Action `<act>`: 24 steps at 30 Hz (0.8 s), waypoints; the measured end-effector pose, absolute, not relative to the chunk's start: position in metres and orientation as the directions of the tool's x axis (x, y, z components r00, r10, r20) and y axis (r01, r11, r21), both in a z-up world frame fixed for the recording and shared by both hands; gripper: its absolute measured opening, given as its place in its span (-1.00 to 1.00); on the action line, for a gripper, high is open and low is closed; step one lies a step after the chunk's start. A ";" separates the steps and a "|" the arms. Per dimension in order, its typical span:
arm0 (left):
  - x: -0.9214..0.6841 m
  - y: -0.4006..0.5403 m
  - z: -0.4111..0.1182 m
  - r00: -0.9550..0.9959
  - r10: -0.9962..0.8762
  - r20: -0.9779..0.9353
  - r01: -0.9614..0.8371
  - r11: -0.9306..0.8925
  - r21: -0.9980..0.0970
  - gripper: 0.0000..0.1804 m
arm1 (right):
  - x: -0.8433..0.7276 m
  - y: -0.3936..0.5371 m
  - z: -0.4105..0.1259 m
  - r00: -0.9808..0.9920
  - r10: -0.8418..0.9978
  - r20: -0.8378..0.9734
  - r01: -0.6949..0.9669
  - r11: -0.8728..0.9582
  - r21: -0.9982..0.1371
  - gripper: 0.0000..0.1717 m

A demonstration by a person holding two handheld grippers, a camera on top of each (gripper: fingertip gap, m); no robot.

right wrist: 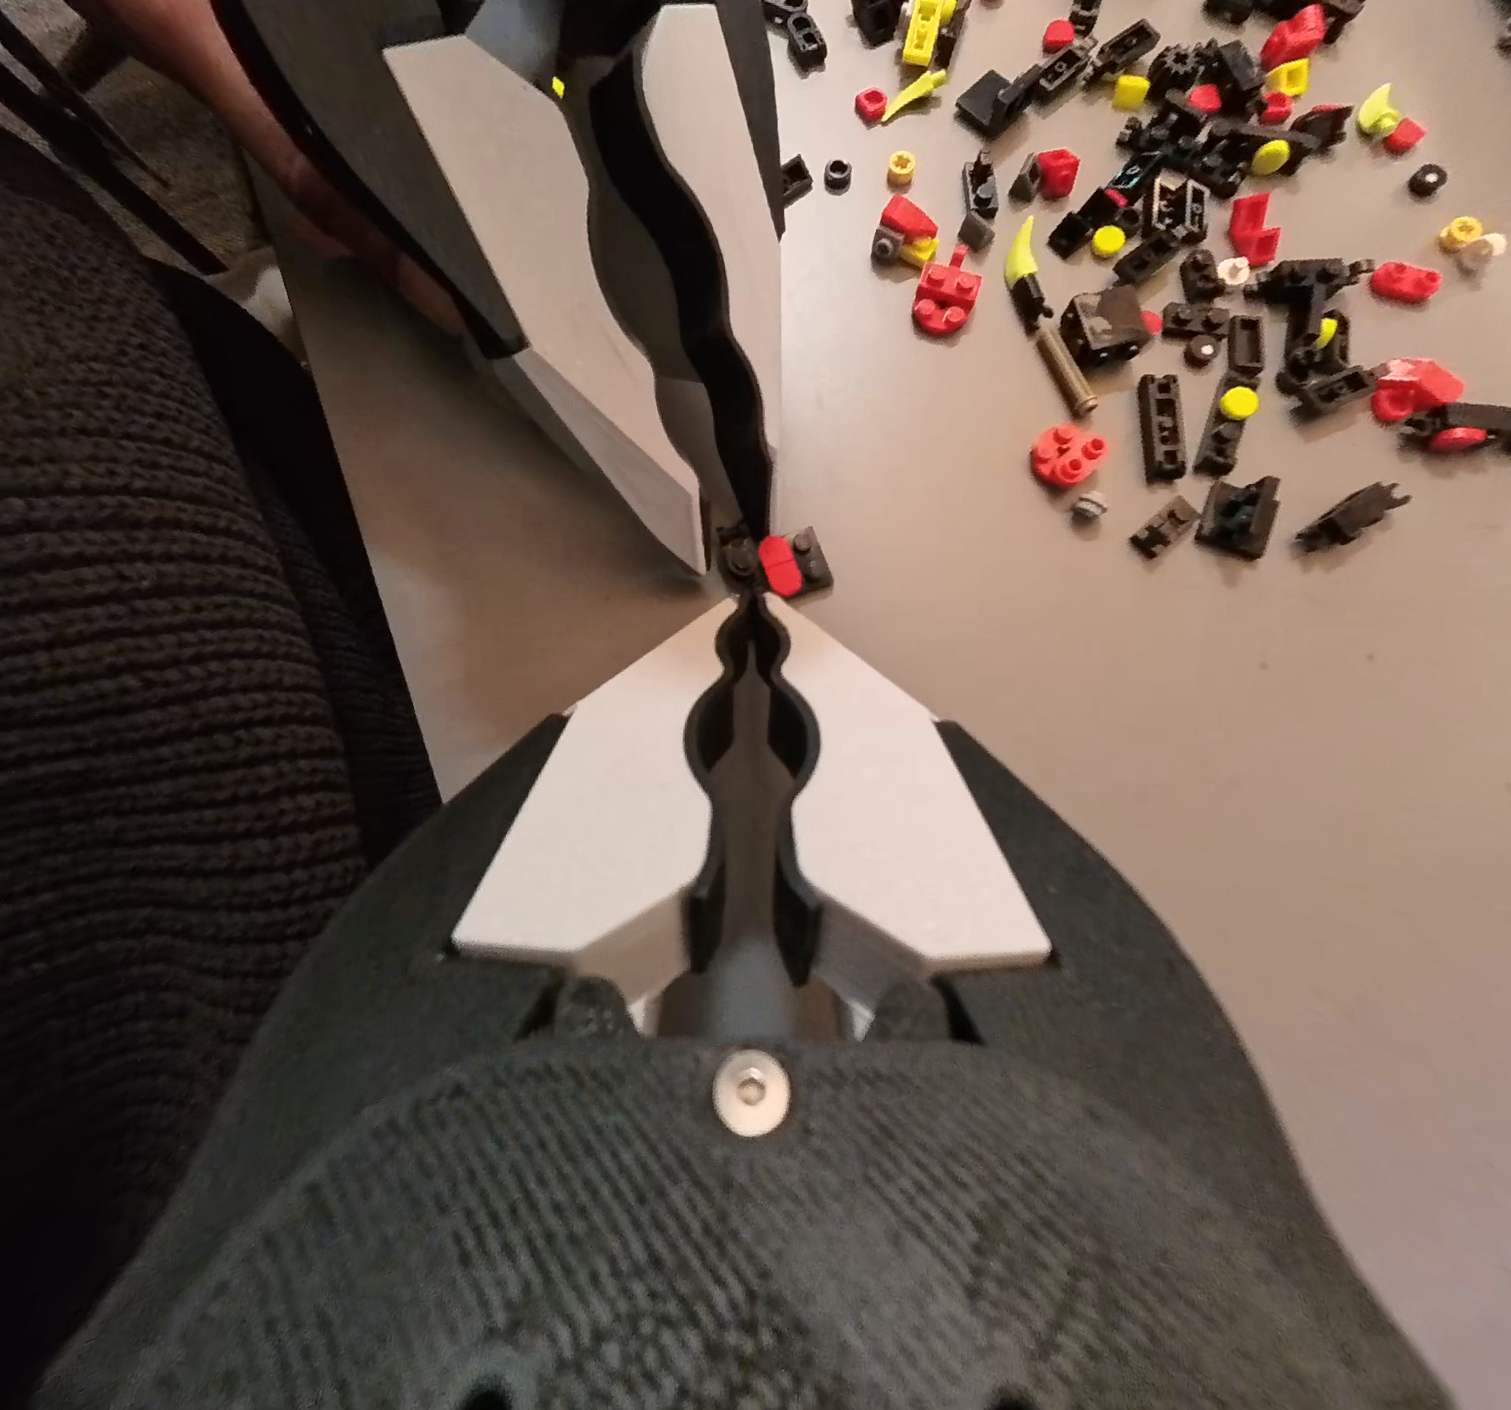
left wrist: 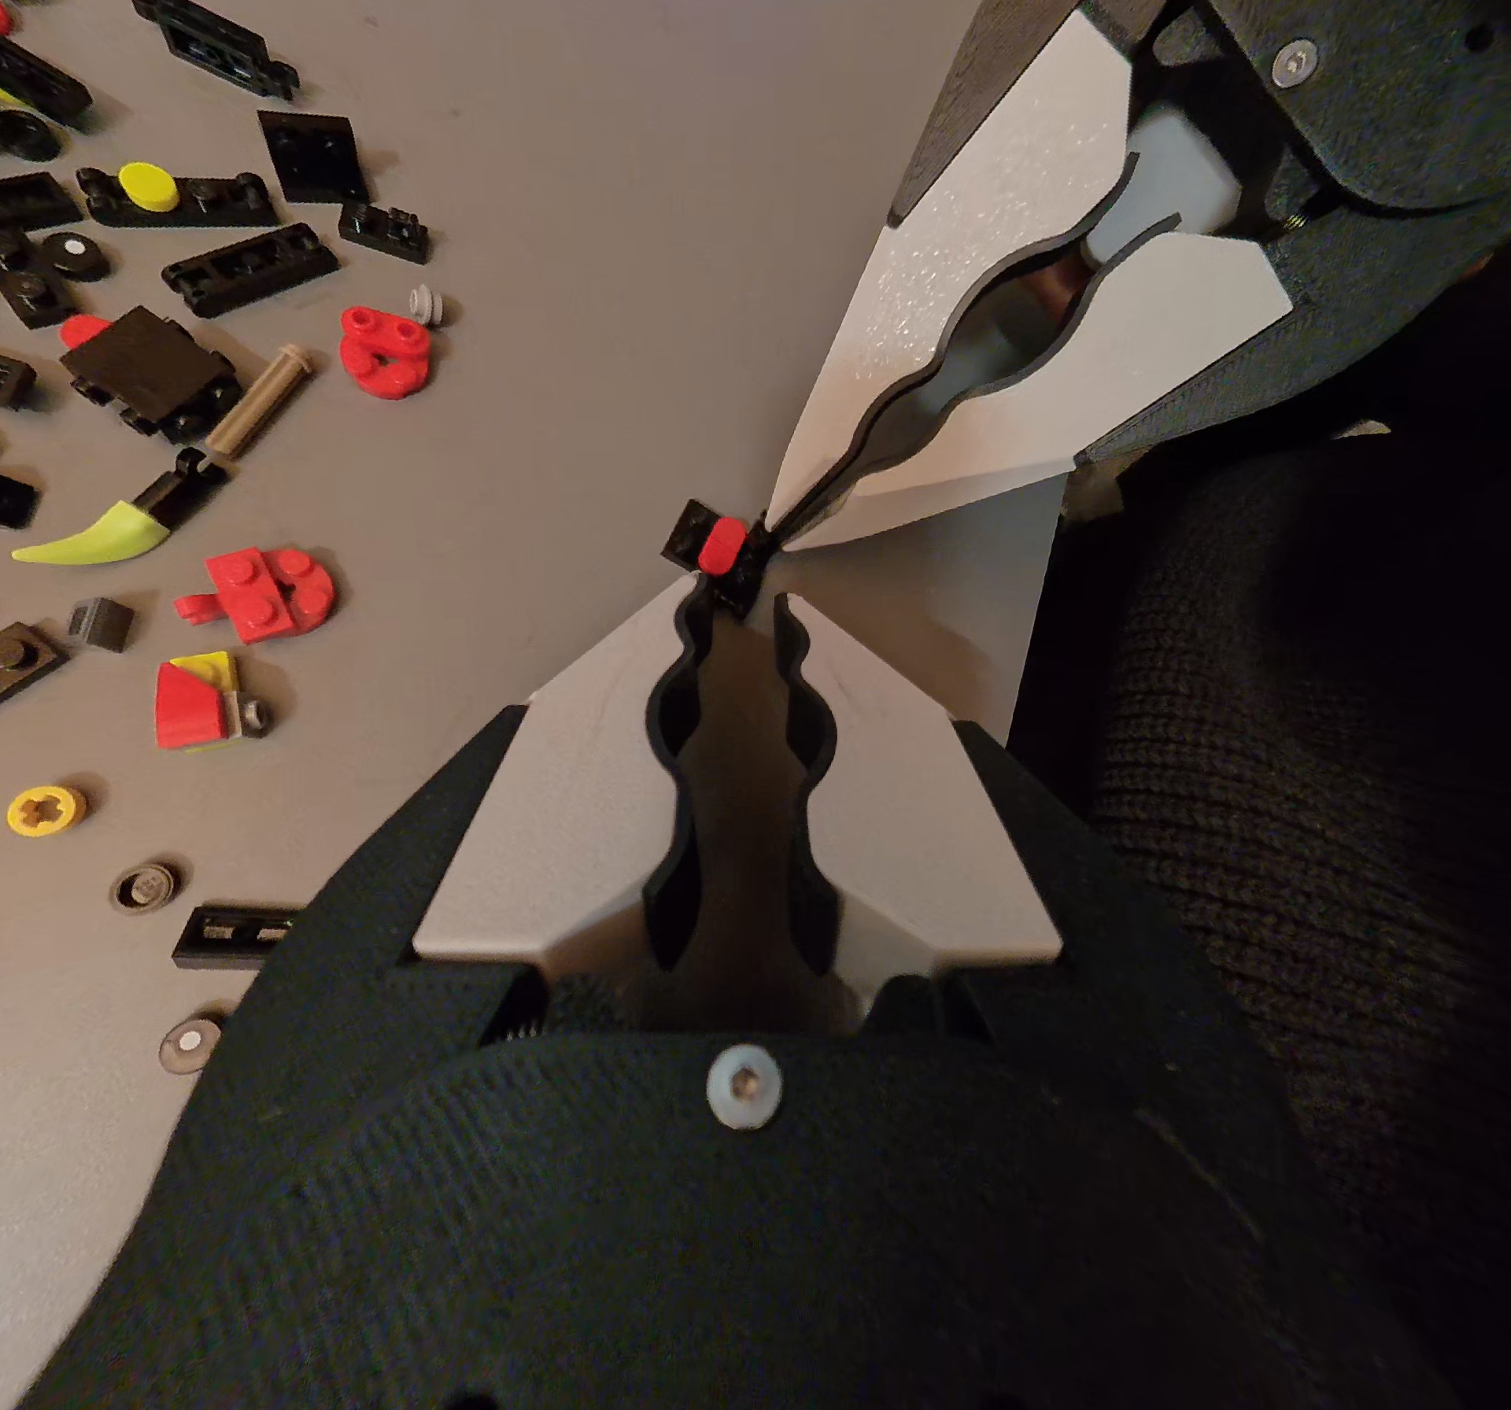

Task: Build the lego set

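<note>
Two grippers meet at one small black plate (left wrist: 719, 565) with a red piece (left wrist: 720, 545). My left gripper (left wrist: 740, 606) holds it narrowly; my right gripper (right wrist: 756, 606) looks pinched closed, its contact unclear.

— How many grippers?
— Two: the left gripper (left wrist: 740, 602) and the right gripper (right wrist: 756, 606).
— And between them?
— One black plate (left wrist: 719, 561) carrying one red tile (left wrist: 721, 545).
— Loose pieces on the worktop (left wrist: 572, 226)?
— Counting only the left wrist view: two lime claws, though only one lime claw (left wrist: 90, 541) shows whole. One yellow round tile (left wrist: 149, 185), one yellow ring (left wrist: 47, 809), one tan pin (left wrist: 260, 398), one small grey stud (left wrist: 427, 305). Black pieces are too many and too cropped to count.
</note>
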State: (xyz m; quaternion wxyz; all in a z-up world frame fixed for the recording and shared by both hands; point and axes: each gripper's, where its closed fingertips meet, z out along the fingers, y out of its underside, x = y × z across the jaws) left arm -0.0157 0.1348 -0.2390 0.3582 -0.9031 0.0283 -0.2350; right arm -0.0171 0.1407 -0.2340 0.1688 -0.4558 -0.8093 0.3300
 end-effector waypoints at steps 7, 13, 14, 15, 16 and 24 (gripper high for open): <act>-0.016 0.135 -0.239 0.888 -0.219 0.404 0.117 -0.742 -0.660 -0.87 | -0.018 0.140 -0.234 -0.530 0.848 -0.020 0.623 0.373 -0.688 -1.00; -0.018 0.135 -0.240 0.892 -0.213 0.398 0.117 -0.743 -0.659 -0.91 | -0.017 0.140 -0.235 -0.539 0.842 -0.029 0.635 0.383 -0.671 -1.00; -0.018 0.135 -0.240 0.893 -0.212 0.398 0.117 -0.743 -0.659 -0.91 | -0.018 0.140 -0.235 -0.545 0.838 -0.027 0.633 0.390 -0.668 -1.00; -0.018 0.135 -0.240 0.893 -0.211 0.397 0.117 -0.743 -0.659 -0.91 | -0.018 0.140 -0.235 -0.550 0.835 -0.023 0.631 0.398 -0.665 -1.00; -0.019 0.135 -0.240 0.894 -0.209 0.396 0.118 -0.742 -0.659 -0.92 | -0.019 0.140 -0.235 -0.555 0.832 -0.018 0.630 0.406 -0.662 -1.00; -0.020 0.135 -0.240 0.895 -0.207 0.394 0.120 -0.740 -0.662 -0.92 | -0.020 0.139 -0.235 -0.579 0.815 -0.028 0.664 0.451 -0.597 -1.00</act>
